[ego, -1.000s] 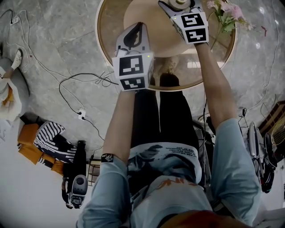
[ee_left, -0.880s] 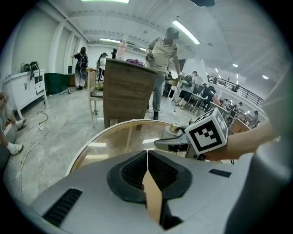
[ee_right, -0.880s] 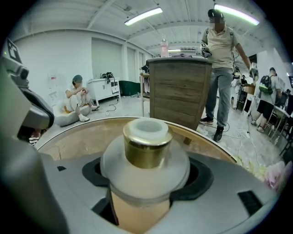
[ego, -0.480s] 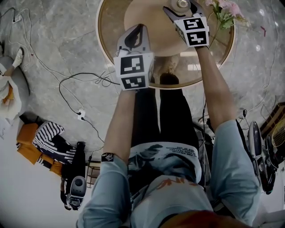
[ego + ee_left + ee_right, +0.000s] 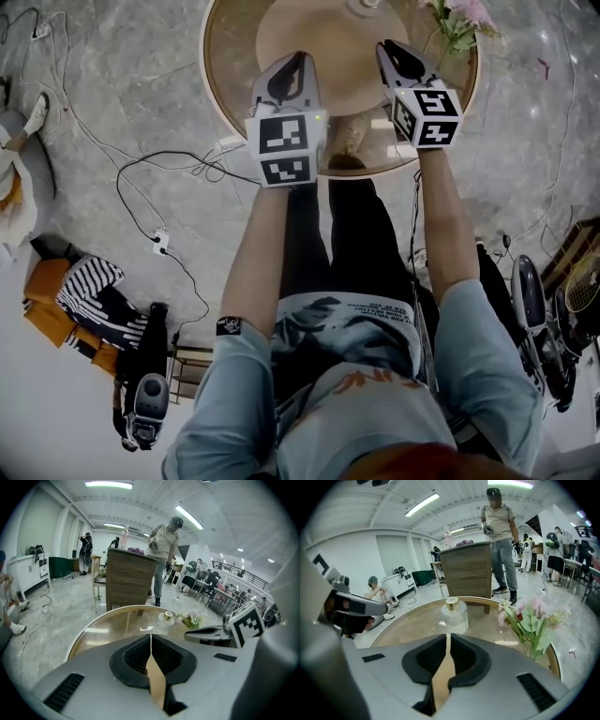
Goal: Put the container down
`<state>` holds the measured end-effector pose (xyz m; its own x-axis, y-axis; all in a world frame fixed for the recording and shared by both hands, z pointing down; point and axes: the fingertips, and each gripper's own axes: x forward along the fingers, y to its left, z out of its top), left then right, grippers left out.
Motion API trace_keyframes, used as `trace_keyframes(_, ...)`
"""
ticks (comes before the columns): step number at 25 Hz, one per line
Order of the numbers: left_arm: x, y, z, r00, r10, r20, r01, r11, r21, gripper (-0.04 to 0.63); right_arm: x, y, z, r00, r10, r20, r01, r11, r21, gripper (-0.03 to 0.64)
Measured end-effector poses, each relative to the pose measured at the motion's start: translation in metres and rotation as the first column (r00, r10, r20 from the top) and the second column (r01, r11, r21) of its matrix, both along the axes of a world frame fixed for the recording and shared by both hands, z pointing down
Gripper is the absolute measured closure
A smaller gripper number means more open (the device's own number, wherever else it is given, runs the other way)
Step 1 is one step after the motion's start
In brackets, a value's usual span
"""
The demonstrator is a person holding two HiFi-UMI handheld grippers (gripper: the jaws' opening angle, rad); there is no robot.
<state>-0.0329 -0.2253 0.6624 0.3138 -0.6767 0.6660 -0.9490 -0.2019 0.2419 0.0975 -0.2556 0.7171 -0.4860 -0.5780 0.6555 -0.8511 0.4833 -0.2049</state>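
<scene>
The container (image 5: 453, 616), a clear glass bottle with a gold cap, stands upright on the round glass table (image 5: 234, 56), apart from both grippers. In the left gripper view the container (image 5: 167, 617) shows small at the table's far side. My right gripper (image 5: 386, 47) hovers over the table's near right part, well short of the bottle. Its jaws are closing, nearly together, and nothing is between them (image 5: 446, 637). My left gripper (image 5: 298, 61) hangs over the near left part, shut and holding nothing (image 5: 151, 635).
Pink flowers (image 5: 529, 620) stand in a vase at the table's right (image 5: 459, 23), close to the right gripper. Cables and a power strip (image 5: 159, 239) lie on the floor to the left. A wooden cabinet (image 5: 468, 571) and a standing person are beyond the table.
The right gripper has drawn back from the container toward the person, and its jaws have come together. The left gripper has barely moved.
</scene>
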Motion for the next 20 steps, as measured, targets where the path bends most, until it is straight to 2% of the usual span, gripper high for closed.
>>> trace_keyframes(2,0.01,0.004,-0.011,1.0,0.007,-0.009,-0.007,1.0,0.016,0.563,0.005,0.007,-0.015,1.0,0.017,0.022,-0.017,1.0,0.006,0.604)
trace_keyframes(5,0.029,0.012,-0.032,0.999,0.028,-0.023,-0.027,0.998,0.051,0.563,0.011,0.021,-0.04,0.999,0.019,0.048,-0.019,1.0,0.011,0.604)
trace_keyframes(8,0.035,0.019,-0.059,1.0,0.002,-0.028,0.0,0.997,0.074,0.568,0.017,0.037,-0.075,0.997,0.017,0.08,-0.017,1.0,0.004,0.604)
trace_keyframes(14,0.041,0.043,-0.136,0.996,-0.05,-0.067,0.058,0.99,0.127,0.571,0.039,0.059,-0.166,0.979,0.099,0.176,-0.103,0.995,0.012,0.604)
trace_keyframes(16,0.047,0.048,-0.162,0.998,-0.036,-0.043,0.042,0.987,0.154,0.571,0.045,0.063,-0.196,0.97,0.121,0.21,-0.129,0.991,0.026,0.604)
trace_keyframes(18,0.053,0.053,-0.184,1.0,-0.025,0.01,0.023,0.986,0.164,0.571,0.049,0.068,-0.222,0.952,0.155,0.264,-0.166,0.986,0.018,0.604)
trace_keyframes(20,0.055,0.061,-0.206,0.999,-0.046,0.027,0.041,0.985,0.17,0.571,0.053,0.077,-0.246,0.936,0.188,0.297,-0.201,0.979,0.015,0.604)
